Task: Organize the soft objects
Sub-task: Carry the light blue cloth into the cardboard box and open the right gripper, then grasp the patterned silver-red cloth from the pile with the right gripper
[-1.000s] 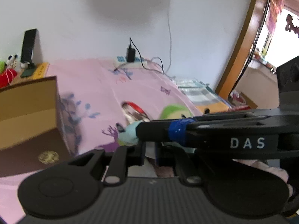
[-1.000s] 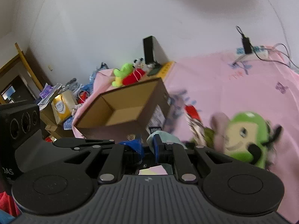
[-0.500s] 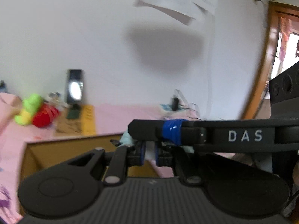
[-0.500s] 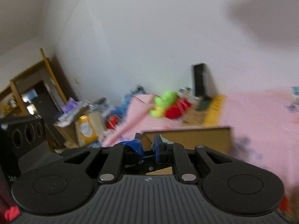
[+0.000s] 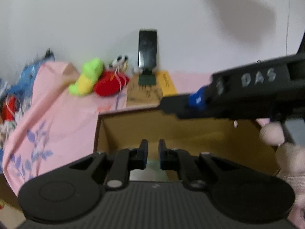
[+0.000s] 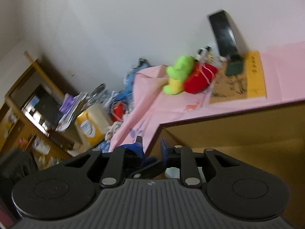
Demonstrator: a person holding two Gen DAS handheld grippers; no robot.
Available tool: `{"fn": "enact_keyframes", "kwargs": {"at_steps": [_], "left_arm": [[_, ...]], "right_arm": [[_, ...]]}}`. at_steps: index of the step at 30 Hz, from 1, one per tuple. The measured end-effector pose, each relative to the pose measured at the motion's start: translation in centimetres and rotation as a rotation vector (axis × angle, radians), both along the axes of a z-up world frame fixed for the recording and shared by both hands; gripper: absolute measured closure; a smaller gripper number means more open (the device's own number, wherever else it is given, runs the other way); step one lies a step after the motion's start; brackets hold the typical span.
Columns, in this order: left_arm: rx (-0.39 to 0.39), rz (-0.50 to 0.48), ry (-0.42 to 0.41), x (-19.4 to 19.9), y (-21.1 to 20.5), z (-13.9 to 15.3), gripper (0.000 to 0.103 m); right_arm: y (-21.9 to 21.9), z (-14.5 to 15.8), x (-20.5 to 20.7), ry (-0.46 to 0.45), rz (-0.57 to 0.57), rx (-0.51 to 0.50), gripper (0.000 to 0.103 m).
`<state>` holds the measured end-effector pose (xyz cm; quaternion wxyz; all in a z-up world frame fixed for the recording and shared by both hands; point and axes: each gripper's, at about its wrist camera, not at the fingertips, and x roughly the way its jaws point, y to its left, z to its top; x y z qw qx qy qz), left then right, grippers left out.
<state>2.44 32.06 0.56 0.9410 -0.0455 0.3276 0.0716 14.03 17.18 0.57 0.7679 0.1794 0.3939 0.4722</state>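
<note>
The open cardboard box [image 5: 190, 131] lies right under both grippers on the pink sheet. In the left wrist view my left gripper [image 5: 152, 152] hangs over its inside, jaws opening, a narrow gap with nothing pinched. A pale teal soft toy [image 5: 149, 171] shows low down behind the fingers, loose. My right gripper [image 5: 167, 105] reaches in from the right above the box's far wall, a hand [image 5: 274, 135] behind it. In the right wrist view the right gripper [image 6: 151, 147] is opening over the box [image 6: 238, 133], and the pale toy [image 6: 171, 172] lies below it.
Beyond the box a green and yellow plush [image 5: 87, 78] and a red plush [image 5: 110, 85] lie on the pink sheet [image 5: 66, 118]. A black phone on a stand [image 5: 147, 49] leans at the wall. Cluttered shelves [image 6: 38, 105] and a yellow pack [image 6: 91, 122] stand at the left.
Both grippers swept left from the bed to over the box, carrying the pale toy together. Their jaws have since parted and the toy has slipped down out of the pads.
</note>
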Motion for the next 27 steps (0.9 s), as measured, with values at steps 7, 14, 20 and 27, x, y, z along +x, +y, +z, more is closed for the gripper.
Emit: {"fn": "enact_keyframes", "kwargs": {"at_steps": [7, 14, 20, 27], "left_arm": [[-0.051, -0.015, 0.022, -1.6, -0.3, -0.4, 0.097], [-0.071, -0.157, 0.013, -3.5, -6.2, 0.8, 0.097], [-0.110, -0.275, 0.056, -3.6, -13.4, 0.3, 0.097], [-0.140, -0.440, 0.110, -3.8, -22.5, -0.6, 0.062]], "right_arm": [[-2.8, -0.6, -0.9, 0.005, -0.064, -0.030, 0.097], [-7.4, -0.2, -4.4, -0.130, -0.126, -0.084, 0.097], [-14.0, 0.0, -6.6, -0.206, -0.201, -0.148, 0.097], [-23.5, -0.7, -8.4, -0.194, -0.298, -0.239, 0.096]]}}
